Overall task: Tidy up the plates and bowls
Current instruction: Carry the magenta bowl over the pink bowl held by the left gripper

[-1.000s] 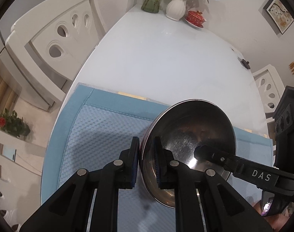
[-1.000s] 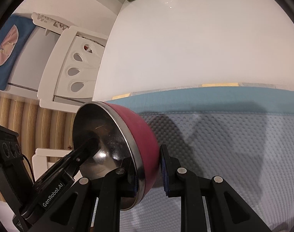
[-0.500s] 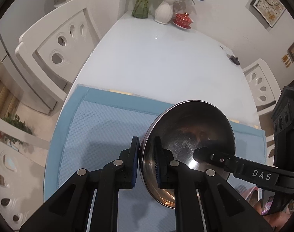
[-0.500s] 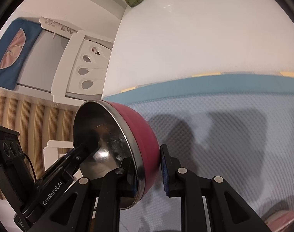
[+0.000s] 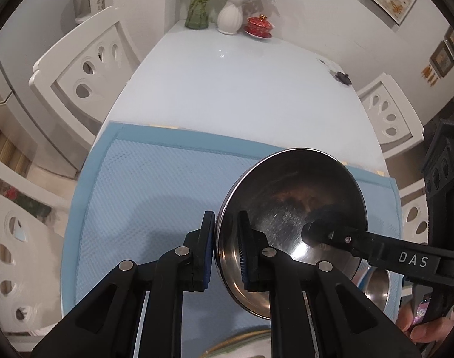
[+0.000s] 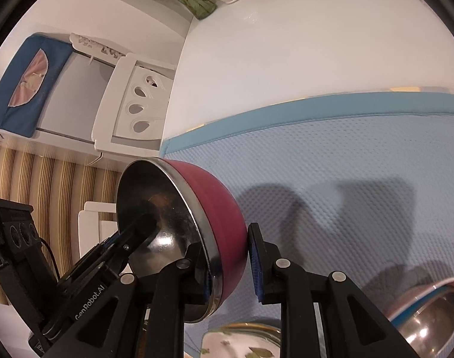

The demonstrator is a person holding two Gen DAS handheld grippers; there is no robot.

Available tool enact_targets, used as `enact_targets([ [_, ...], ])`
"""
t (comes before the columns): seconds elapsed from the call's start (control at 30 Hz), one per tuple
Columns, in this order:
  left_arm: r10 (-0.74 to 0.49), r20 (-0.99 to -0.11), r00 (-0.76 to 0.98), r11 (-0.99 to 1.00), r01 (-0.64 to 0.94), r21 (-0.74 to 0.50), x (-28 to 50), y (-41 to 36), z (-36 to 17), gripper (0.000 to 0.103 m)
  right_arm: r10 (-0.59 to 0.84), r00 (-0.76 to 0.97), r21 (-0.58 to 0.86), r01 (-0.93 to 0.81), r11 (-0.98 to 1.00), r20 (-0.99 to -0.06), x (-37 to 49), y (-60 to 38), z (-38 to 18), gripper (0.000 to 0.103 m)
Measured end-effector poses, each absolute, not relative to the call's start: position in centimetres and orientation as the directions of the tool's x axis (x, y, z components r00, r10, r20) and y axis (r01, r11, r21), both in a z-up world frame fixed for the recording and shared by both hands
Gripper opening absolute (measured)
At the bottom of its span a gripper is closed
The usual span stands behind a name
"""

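A steel bowl with a dark red outside (image 5: 289, 205) (image 6: 215, 208) is held up in the air above the blue mat (image 5: 155, 185) (image 6: 346, 155), tilted on its side. My left gripper (image 5: 225, 249) is shut on its rim at one side. My right gripper (image 6: 227, 268) is shut on its rim at the other side; its finger also shows inside the bowl in the left wrist view (image 5: 322, 232). A stack of steel bowls with pink and blue outsides (image 6: 429, 313) (image 5: 376, 286) stands on the mat below. A patterned plate (image 6: 242, 343) (image 5: 242, 343) lies at the near edge.
The white table (image 5: 227, 89) carries a glass vase (image 5: 200, 15), a white vase (image 5: 230, 19) and a red lidded cup (image 5: 258, 25) at its far end. White chairs (image 5: 83, 68) (image 5: 388, 113) stand at both sides.
Both grippers have lifted the bowl higher above the mat; more of the table, the stacked bowls and the plate have come into view. The grips have not changed.
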State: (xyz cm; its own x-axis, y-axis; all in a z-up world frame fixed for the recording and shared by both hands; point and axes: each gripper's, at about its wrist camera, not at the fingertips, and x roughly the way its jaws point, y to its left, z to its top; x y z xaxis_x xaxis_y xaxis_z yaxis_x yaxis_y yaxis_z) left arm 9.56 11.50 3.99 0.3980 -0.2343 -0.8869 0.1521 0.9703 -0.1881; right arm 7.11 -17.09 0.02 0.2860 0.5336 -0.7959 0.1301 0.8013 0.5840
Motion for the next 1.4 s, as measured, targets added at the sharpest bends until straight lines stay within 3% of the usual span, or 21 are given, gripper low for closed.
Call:
enact_targets([
  [1.4, -0.304, -0.901, 0.309, 0.936, 0.274, -0.222, 2.0, -0.8, 4.3, 0.012, 0.483, 0.333, 0.570, 0.257, 0.780, -0.810, -2.7, -29.0, 1.1, 0.022],
])
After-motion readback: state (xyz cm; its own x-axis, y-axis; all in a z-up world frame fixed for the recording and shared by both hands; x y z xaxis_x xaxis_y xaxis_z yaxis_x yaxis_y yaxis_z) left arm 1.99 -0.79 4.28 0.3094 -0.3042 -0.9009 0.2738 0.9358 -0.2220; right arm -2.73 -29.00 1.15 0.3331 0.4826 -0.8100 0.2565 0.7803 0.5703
